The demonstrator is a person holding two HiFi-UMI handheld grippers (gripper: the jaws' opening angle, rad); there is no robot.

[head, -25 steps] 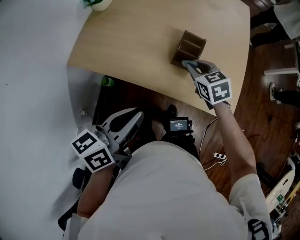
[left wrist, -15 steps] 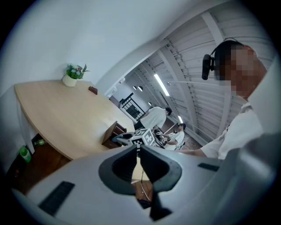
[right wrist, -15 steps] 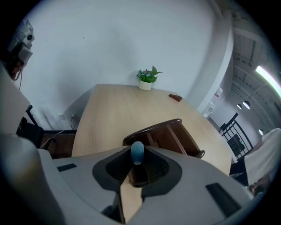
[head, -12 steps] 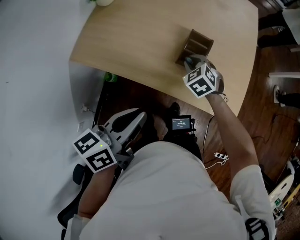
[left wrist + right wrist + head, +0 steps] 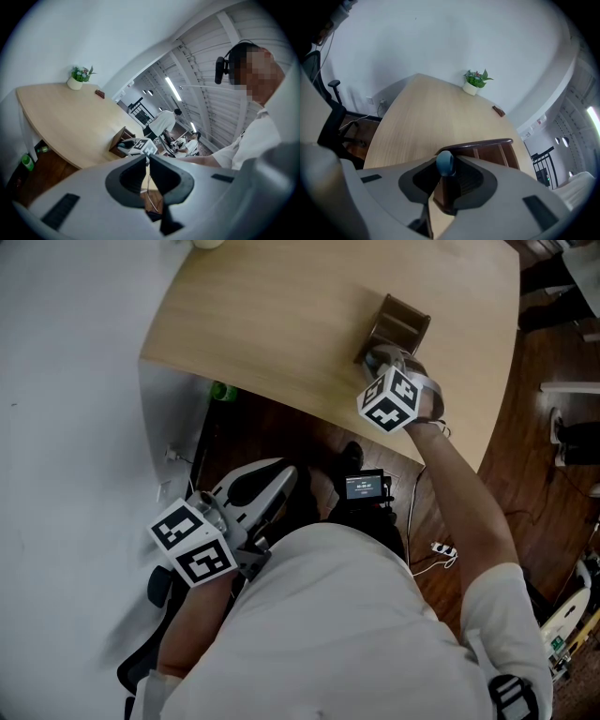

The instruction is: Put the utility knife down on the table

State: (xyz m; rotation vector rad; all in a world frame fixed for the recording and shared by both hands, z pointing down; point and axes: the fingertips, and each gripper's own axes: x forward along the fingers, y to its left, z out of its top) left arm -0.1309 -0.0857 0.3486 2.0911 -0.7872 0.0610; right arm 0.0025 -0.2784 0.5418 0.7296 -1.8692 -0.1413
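My right gripper (image 5: 376,358) hangs over the near edge of the light wooden table (image 5: 272,315), right beside a brown wooden organizer (image 5: 400,321). Its jaws are shut on the utility knife (image 5: 445,163), whose rounded blue end sticks up between the pads. In the right gripper view the organizer (image 5: 487,149) lies just behind the jaws. My left gripper (image 5: 277,474) is held low by the person's body, off the table, with its jaws closed on nothing. From the left gripper view, the left gripper (image 5: 146,158) looks across at the organizer (image 5: 120,141) and the right gripper's marker cube (image 5: 142,146).
A small potted plant (image 5: 474,82) and a little dark object (image 5: 498,111) sit at the table's far side. Under the table are a green bottle (image 5: 222,391) and a device with a lit screen (image 5: 364,487). An office chair (image 5: 335,117) stands to the left. People work in the background.
The right gripper has rolled and sunk toward the table beside the organizer, its marker cube turning to another face. The left gripper has stayed where it was.
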